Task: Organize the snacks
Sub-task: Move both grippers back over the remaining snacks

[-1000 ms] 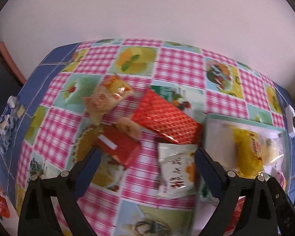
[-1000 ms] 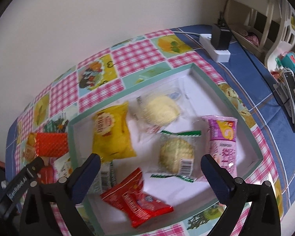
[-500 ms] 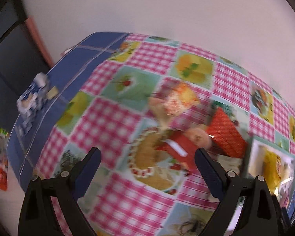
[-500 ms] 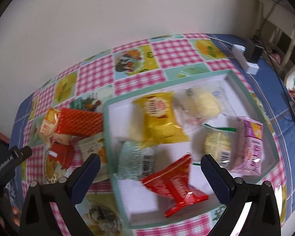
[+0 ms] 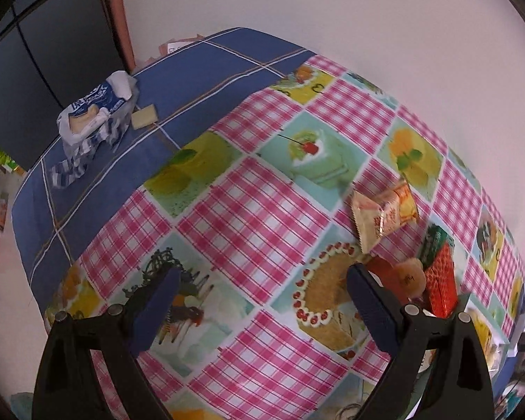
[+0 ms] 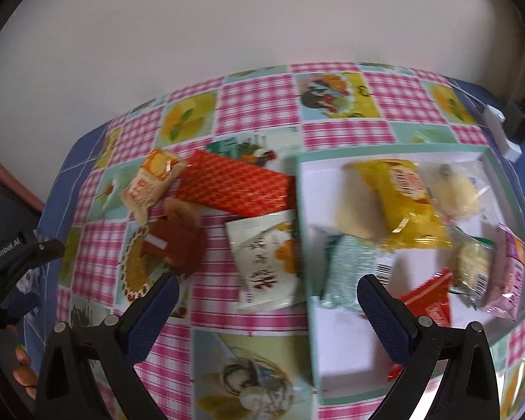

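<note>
In the right wrist view my right gripper hangs open and empty above a white snack packet lying just left of the green-rimmed tray. The tray holds a yellow bag, a pale bun pack, a mint packet, a red packet and a pink packet. Loose on the cloth lie a red patterned pack, an orange-and-cream packet and a dark red packet. My left gripper is open over bare cloth; the orange packet and red pack sit to its right.
A checked pink tablecloth over blue cloth covers the table against a white wall. An opened blue-and-white wrapper and a small biscuit lie at the far left. A white power strip sits by the tray's far right corner.
Both cameras have swung left. The left gripper turned away from the snack pile toward the table's left end; the right gripper moved from over the tray to the white packet beside it.
</note>
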`<state>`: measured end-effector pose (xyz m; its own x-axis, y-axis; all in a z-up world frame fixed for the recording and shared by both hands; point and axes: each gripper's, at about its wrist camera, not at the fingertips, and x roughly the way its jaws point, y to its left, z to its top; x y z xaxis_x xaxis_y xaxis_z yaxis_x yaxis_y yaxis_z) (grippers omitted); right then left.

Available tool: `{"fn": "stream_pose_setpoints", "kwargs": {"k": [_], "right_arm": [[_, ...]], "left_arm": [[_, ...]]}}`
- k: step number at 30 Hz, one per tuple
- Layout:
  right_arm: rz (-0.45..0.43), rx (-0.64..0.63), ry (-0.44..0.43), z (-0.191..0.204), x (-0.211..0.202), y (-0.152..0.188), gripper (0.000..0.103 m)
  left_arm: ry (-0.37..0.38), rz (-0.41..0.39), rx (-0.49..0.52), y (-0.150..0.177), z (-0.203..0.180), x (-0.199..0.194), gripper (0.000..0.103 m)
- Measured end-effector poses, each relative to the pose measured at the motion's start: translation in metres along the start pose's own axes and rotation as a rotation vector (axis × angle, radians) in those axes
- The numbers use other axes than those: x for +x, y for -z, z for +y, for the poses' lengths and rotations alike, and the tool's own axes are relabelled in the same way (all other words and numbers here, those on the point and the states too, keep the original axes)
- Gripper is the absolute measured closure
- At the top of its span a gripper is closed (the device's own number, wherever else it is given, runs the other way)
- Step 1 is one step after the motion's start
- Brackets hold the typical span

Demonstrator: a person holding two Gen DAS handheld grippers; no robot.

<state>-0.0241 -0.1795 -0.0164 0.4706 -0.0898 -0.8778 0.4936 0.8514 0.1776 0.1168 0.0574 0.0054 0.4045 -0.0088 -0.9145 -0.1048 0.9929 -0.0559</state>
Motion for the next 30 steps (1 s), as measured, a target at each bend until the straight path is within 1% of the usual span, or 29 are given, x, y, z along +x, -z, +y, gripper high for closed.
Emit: {"fn": "stream_pose_setpoints", "kwargs": {"k": [5, 13, 23, 30], "right_arm": [[0.020, -0.027, -0.012, 0.017, 0.012, 0.003, 0.000], [0.024, -0.049, -0.001, 0.031, 0.028, 0.007, 0.000], [0.037, -0.045, 0.006, 0.025, 0.047, 0.008, 0.000], [0.043, -0.072, -0.008, 0.025, 0.049, 0.006, 0.000]], "left_arm": [[-0.021, 0.000, 0.007, -0.003, 0.004, 0.005, 0.007], [-0.039, 0.045, 0.026, 0.001, 0.003, 0.022, 0.007], [-0.044, 0.097, 0.050, 0.007, -0.005, 0.042, 0.007], [-0.023, 0.126, 0.075, 0.011, -0.014, 0.053, 0.007]]}}
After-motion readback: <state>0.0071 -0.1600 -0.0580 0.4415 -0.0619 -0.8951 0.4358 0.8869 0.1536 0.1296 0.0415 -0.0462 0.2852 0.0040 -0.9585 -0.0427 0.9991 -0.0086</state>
